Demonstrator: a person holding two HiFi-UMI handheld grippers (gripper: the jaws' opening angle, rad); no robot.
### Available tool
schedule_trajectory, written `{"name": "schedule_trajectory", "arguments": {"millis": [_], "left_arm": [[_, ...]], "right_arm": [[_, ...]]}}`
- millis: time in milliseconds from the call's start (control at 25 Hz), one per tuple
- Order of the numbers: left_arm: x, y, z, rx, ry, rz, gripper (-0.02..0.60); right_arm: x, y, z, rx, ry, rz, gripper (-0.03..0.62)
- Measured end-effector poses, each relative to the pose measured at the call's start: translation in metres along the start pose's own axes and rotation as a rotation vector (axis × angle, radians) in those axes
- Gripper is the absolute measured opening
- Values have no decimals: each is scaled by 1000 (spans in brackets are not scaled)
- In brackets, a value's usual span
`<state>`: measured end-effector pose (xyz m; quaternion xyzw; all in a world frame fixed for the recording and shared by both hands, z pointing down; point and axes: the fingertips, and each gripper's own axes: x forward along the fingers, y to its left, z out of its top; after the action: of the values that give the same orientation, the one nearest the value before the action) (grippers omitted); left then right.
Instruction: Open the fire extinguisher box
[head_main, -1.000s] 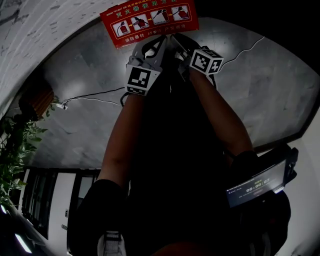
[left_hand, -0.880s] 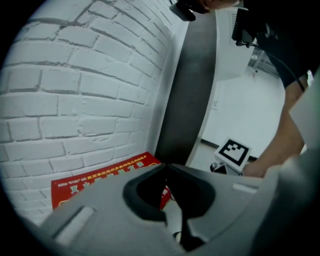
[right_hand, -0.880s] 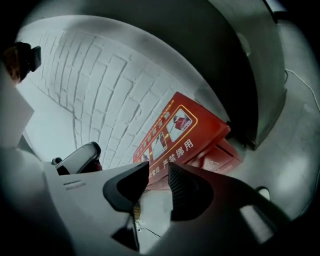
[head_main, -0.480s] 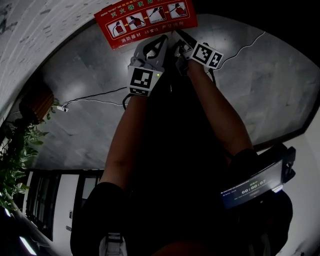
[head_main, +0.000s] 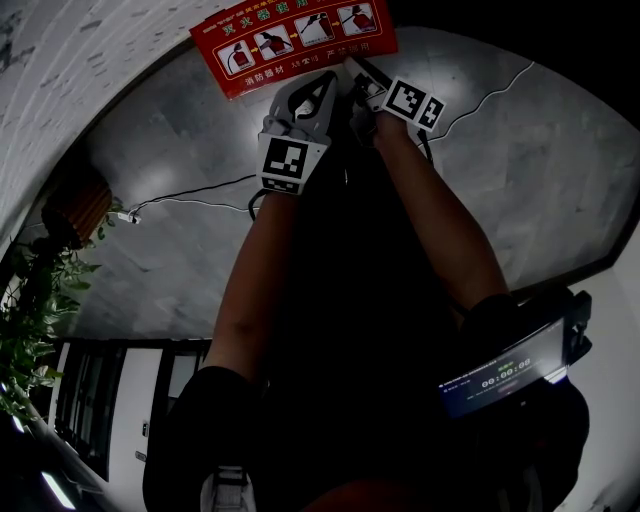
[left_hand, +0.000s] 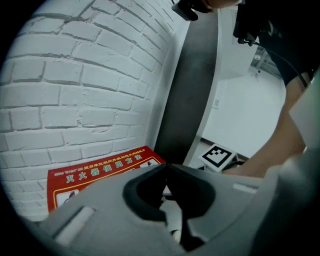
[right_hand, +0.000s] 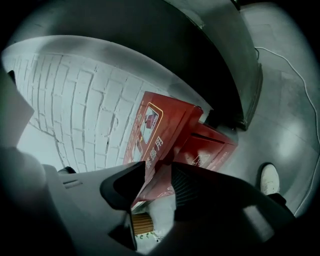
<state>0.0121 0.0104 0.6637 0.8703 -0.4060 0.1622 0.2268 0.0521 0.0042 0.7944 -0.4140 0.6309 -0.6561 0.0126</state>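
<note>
Red fire extinguisher box (head_main: 293, 38) is sitting top centre, lid (right_hand: 152, 125) apparently already swinging up, so nearly done. Right gripper (right_hand: 159, 172) is just spreading its jaws around the lid edge; left gripper (left_hand: 166, 167) is pinched together, empty.

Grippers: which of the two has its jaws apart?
The right gripper: its jaws have just been opening, with the edge of the red lid between them. The left gripper has its jaw tips together.

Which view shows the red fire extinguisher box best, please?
The right gripper view: the fire extinguisher box shows its labelled panel and body. The head view catches only its labelled top; the left gripper view, one corner.
</note>
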Motion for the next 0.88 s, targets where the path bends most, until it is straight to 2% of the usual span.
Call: {"name": "schedule_trajectory", "arguments": {"millis": [520,880], "left_arm": [[-2,0,-1,-8,3,10,2],[-12,2,24,-1,-36,30,2]], "right_arm": [[6,1,3,12,18,-25,135],[-26,44,13,22,-13,37,117]]}}
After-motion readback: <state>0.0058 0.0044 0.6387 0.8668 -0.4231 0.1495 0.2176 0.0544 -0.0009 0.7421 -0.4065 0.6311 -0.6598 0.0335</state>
